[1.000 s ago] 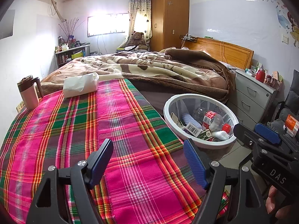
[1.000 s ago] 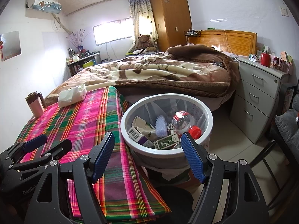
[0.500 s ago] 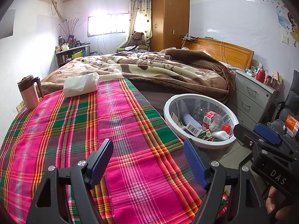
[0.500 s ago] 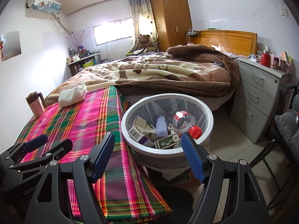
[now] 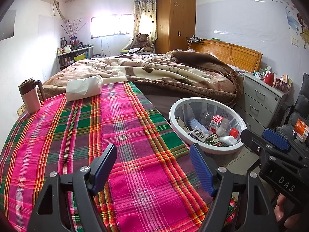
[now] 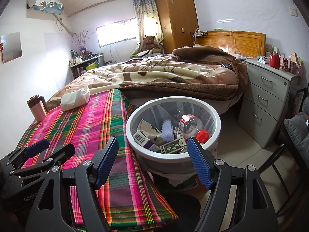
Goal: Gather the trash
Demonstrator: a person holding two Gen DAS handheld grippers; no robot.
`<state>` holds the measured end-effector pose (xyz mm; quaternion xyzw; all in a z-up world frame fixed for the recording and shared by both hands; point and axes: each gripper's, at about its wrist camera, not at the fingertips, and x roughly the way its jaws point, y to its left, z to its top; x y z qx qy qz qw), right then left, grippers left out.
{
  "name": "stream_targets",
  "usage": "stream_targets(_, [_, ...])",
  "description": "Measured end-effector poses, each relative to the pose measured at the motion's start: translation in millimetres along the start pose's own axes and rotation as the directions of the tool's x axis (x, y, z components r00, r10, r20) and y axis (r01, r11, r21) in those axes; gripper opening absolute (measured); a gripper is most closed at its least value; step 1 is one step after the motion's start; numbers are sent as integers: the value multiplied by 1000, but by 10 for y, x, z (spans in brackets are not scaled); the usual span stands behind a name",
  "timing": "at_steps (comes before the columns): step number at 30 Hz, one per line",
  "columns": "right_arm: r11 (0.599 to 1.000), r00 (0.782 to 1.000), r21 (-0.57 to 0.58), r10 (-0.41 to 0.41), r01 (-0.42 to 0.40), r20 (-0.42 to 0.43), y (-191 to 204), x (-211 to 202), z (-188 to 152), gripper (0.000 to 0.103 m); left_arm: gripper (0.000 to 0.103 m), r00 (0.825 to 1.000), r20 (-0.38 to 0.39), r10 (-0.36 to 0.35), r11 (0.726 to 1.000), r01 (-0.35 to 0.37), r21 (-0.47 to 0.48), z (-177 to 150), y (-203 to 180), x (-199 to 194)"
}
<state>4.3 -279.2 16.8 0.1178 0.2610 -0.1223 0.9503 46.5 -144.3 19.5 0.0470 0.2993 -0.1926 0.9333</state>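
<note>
**Trash collection near completion — both grippers empty over the plaid cloth**

The left gripper [image 5: 153,166] is shown with its jaws spread and nothing between them, poised above the plaid cloth [image 5: 81,135]. The right gripper [image 6: 152,160] is likewise spread and empty, aimed toward the near rim of the white bin [image 6: 218,119], which stands on the floor just beside the cloth's edge. Inside the bin, a clear plastic bottle [image 6: 190,124] with a red cap, a barcoded carton [image 6: 142,137], a green box [image 6: 173,146] and a white brush-like item [image 6: 167,128] are seen piled together; crumpled white paper [image 5: 228,140] is visible from the left view.

The trash is thus judged to be gathered already — no loose litter can be made out on the cloth. Only a tissue pack [image 5: 84,88] and an insulated mug [image 5: 30,94] are left at the far end, well apart from both grippers. Neither is evidently refuse, so little or nothing appears to be left, unless litter lies outside both views.
</note>
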Motion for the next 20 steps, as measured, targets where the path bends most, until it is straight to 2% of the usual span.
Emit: stream_targets(20, [1000,1000,0,1,-1,0,0,-2,0,75,79,1000,0,12,1000,-12,-5,10,-21,-26])
